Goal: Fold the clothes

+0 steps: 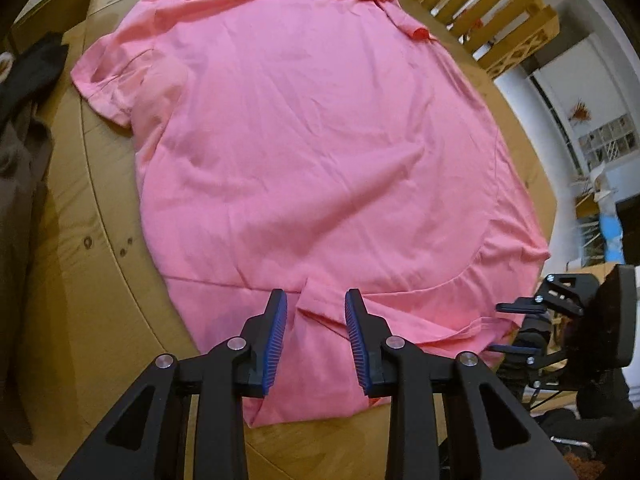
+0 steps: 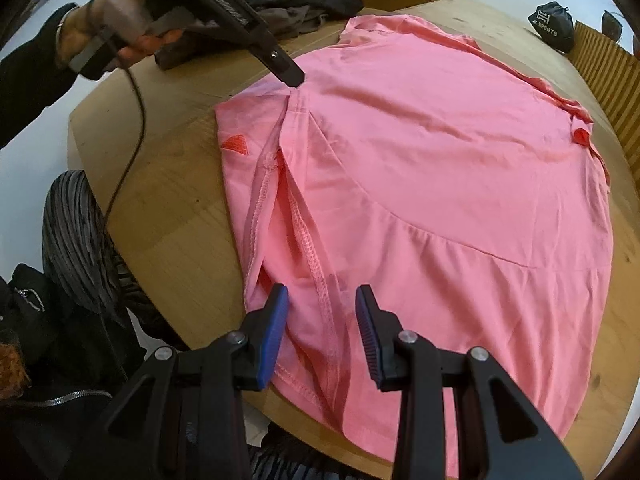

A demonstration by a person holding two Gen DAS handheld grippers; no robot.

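Observation:
A pink short-sleeved shirt [image 1: 320, 140] lies spread flat on a round wooden table [image 1: 100, 280], collar at the far side. My left gripper [image 1: 316, 308] is open over the near hem, and a small raised fold of fabric stands between its blue pads without being pinched. The right wrist view shows this left gripper [image 2: 294, 80] tipped down onto the shirt's [image 2: 440, 160] far hem corner. My right gripper [image 2: 322, 308] is open above a stitched, turned-over hem, with its pads clear of the cloth. In the left wrist view the right gripper [image 1: 496, 327] sits at the shirt's right edge.
A pile of dark and grey clothes [image 1: 28, 120] lies at the table's left side, also seen as clothes [image 2: 304, 12] beyond the shirt. A black drawstring bag [image 2: 552, 24] sits at the far right. Wooden slats [image 1: 480, 0] stand past the table. A hand [image 2: 120, 28] holds the left gripper.

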